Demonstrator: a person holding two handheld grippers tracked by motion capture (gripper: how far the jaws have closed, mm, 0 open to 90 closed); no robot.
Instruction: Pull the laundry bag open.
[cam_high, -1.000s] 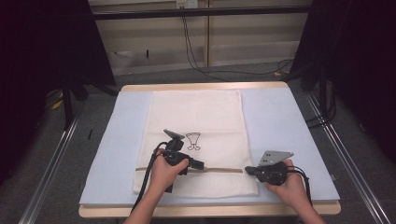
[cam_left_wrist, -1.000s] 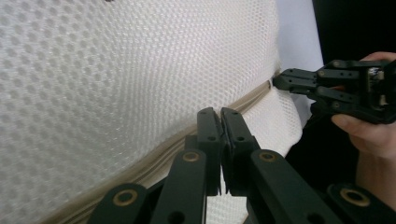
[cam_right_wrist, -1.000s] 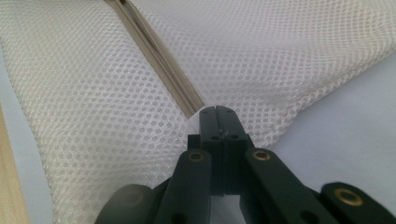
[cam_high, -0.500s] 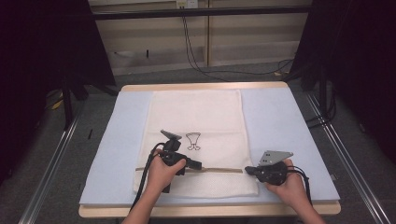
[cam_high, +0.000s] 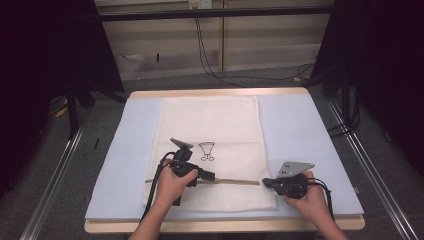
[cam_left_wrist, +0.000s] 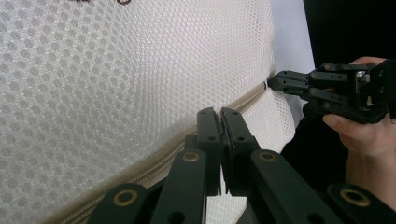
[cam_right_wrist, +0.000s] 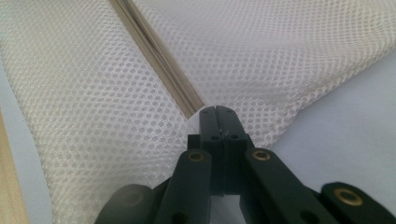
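both grippers clamped along the zipper of a mesh bag

a cream mesh bag (cam_high: 210, 125) lies flat in the middle of a pale blue mat (cam_high: 300, 135) that covers a wooden table (cam_high: 220, 92). its long side runs away from the person. a small black cup-shaped print (cam_high: 207, 151) sits on the bag, just beyond the zipper. the beige zipper (cam_high: 235, 181) crosses the bag from side to side near the edge closest to the person.

the left gripper (cam_high: 209, 175), held in the person's left hand (cam_high: 172, 185), rests on the zipper line partway along it, on the near side of the print. in the left gripper view its two black jaws are pressed together right over the zipper band (cam_left_wrist: 140, 175), with no gap visible between them; what they pinch there is hidden, so it cannot be told whether it is a pull tab or only the tape.

the right gripper (cam_high: 266, 182), held in the right hand (cam_high: 312, 202), meets the bag at the zipper's end on the bag's right edge. a grey three-cornered plate (cam_high: 295, 167) sits on top of it. in the right gripper view its jaws are closed tight on the mesh exactly where the zipper (cam_right_wrist: 154, 56) ends, and the fabric fans out from that point in folds, with the mat (cam_right_wrist: 345, 121) bare beside it. the same gripper (cam_left_wrist: 280, 84) appears farther off in the left gripper view, its tips biting the bag's corner.

a black cable (cam_high: 152, 192) trails from the left gripper toward the person.
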